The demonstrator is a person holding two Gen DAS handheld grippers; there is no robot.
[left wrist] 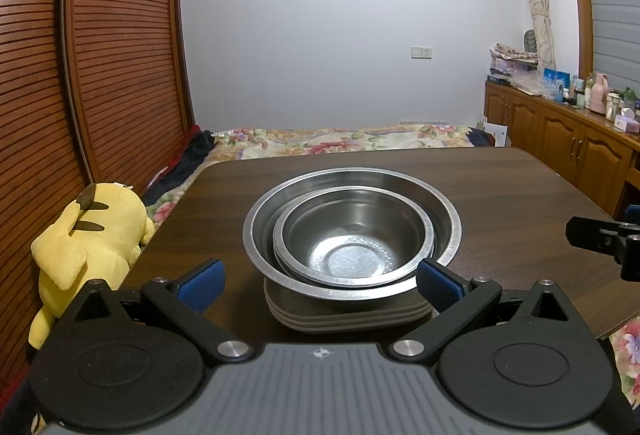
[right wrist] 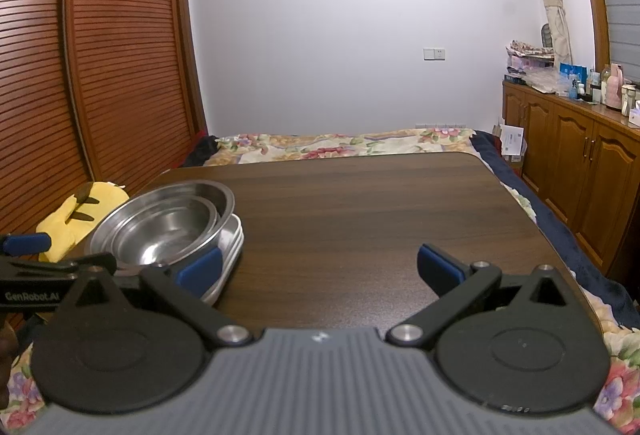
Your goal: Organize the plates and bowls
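I'm holding both the left claw (left wrist: 320, 279) and right claw (right wrist: 320, 267) wide open and empty, judging the nested steel bowls (left wrist: 352, 231) light, rigid, slick; I'm favouring a rim grip.

Shiny brushed-metal bowls (left wrist: 352, 235) on matt grey plates (left wrist: 344, 317), smooth dark wood-grain table (right wrist: 360, 203), fuzzy yellow plush toy (left wrist: 92, 235).

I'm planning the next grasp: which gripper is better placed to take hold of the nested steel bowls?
Left. The left gripper is open and centred on the nested steel bowls. The right gripper, also open, faces bare table, the bowls off to its left.
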